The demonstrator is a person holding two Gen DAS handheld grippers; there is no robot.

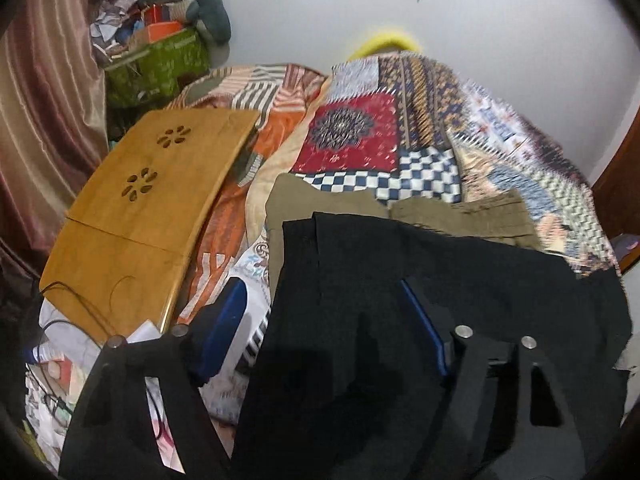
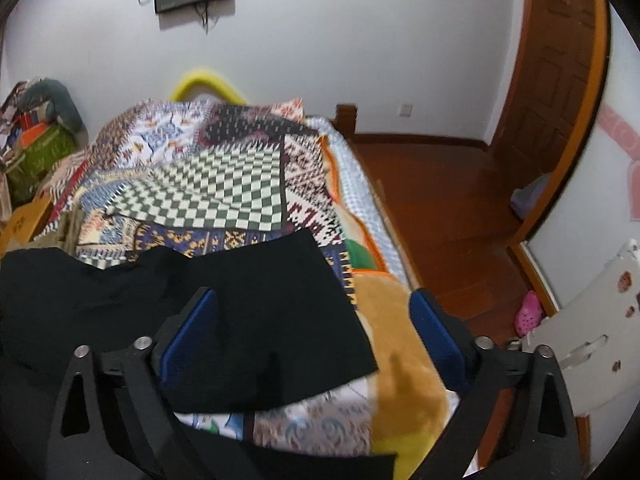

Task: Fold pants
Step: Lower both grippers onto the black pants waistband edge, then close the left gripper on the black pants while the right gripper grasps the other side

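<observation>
Black pants (image 1: 400, 304) lie spread on the patterned bedspread (image 1: 400, 152); they also show in the right wrist view (image 2: 248, 300), with one flat end reaching right. My left gripper (image 1: 324, 320) is open, its blue-padded fingers (image 1: 224, 328) standing on either side of the black cloth, which lies between them. My right gripper (image 2: 314, 328) is open above the pants' right edge; its left finger (image 2: 188, 332) is over the cloth, the right one over a tan blanket (image 2: 404, 352). Whether either gripper touches the cloth I cannot tell.
Olive-brown pants (image 1: 464, 216) lie folded behind the black ones. A wooden lap tray (image 1: 148, 204) sits on the bed's left, cluttered boxes (image 1: 160, 52) beyond it. Cables and papers (image 1: 60, 360) lie at lower left. The bed's right edge drops to a wooden floor (image 2: 440, 208).
</observation>
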